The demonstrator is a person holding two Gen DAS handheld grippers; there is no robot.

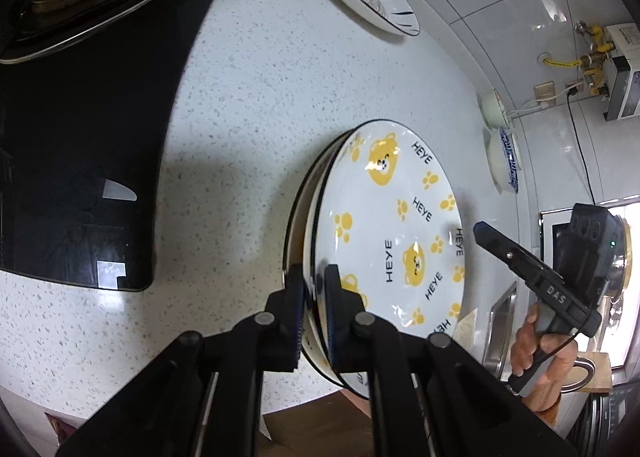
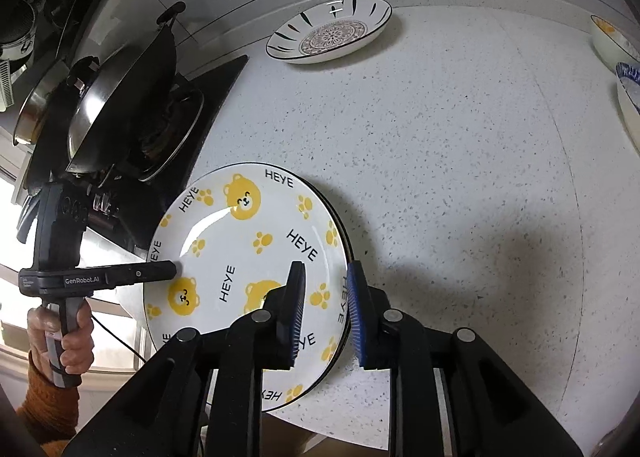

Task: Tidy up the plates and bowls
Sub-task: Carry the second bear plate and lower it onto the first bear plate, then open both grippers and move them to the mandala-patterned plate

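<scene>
Left wrist view hides part of the stack: the left gripper (image 1: 314, 289) covers the near rim of the bear plate (image 1: 384, 241), and only dark edges of the plates under it (image 1: 298, 225) show, so I cannot count them. The right gripper (image 2: 326, 297) has its fingers on both sides of the stack's right rim, with a gap between the pads; whether they touch it I cannot tell. The left gripper is closed on the rim of the top plate.

The bear plate (image 2: 248, 253) is white, round, with yellow bears, paw prints and the word HEYE. It lies flat on the stack, at the near edge of the speckled counter (image 2: 460, 177), partly over that edge. Being round, it has no long axis.

Far on the counter lies a striped plate (image 2: 328, 33). At the right, two bowls (image 2: 612, 37) are cut off. At the left stands a stove (image 2: 208, 97) with a wok (image 2: 120, 113).
</scene>
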